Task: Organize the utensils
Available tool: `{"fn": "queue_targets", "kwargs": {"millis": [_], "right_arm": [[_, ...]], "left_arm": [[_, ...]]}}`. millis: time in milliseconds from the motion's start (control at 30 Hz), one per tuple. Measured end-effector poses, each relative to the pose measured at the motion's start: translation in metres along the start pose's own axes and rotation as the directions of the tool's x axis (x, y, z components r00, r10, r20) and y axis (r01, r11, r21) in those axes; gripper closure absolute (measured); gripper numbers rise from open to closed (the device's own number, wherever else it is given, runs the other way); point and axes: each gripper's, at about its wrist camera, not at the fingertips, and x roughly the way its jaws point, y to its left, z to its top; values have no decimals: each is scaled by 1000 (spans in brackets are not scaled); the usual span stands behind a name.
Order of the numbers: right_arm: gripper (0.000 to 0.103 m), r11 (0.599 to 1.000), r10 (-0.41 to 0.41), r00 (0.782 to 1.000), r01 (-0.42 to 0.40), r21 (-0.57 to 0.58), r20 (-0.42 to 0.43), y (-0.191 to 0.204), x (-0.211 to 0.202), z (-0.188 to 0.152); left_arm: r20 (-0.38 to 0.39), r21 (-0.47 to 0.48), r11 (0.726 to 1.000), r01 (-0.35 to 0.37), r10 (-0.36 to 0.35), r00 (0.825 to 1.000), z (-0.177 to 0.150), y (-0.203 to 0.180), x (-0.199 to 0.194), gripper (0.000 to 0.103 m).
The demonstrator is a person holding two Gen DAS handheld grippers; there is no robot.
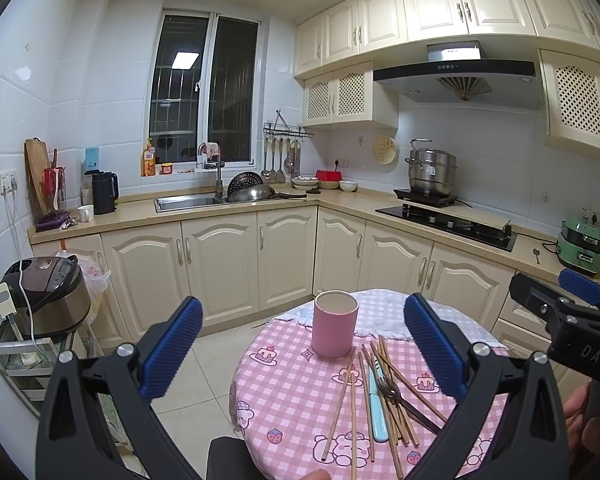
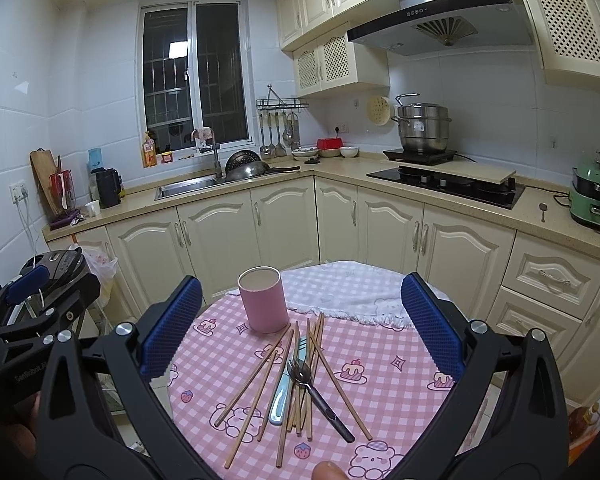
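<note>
A pink cylindrical cup (image 1: 335,323) (image 2: 263,299) stands upright and empty at the far side of a round table (image 1: 292,396) (image 2: 384,344) with a pink checked cloth. In front of it lies a loose pile of several wooden chopsticks (image 1: 392,396) (image 2: 260,380), a light-blue-handled utensil (image 1: 378,416) (image 2: 282,392) and a black-handled fork (image 1: 404,398) (image 2: 320,392). My left gripper (image 1: 304,344) hovers open above the table's near left. My right gripper (image 2: 302,328) (image 1: 556,300) hovers open over the pile. Neither holds anything.
Cream kitchen cabinets and a counter with sink (image 1: 188,202), stove (image 1: 448,220) and steel pot (image 1: 432,172) run behind the table. A rice cooker (image 1: 48,292) sits on a low rack at the left. A green appliance (image 2: 594,200) stands on the right counter. Tiled floor lies left of the table.
</note>
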Motion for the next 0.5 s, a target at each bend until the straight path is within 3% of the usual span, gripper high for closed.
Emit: {"fn": "queue_targets", "kwargs": {"millis": [500], "right_arm": [[5,1000,-5,1000,4,-16,-31,-4,18,1]], "left_arm": [[-31,5,1000,-9,9,999,1,1,26,4]]}}
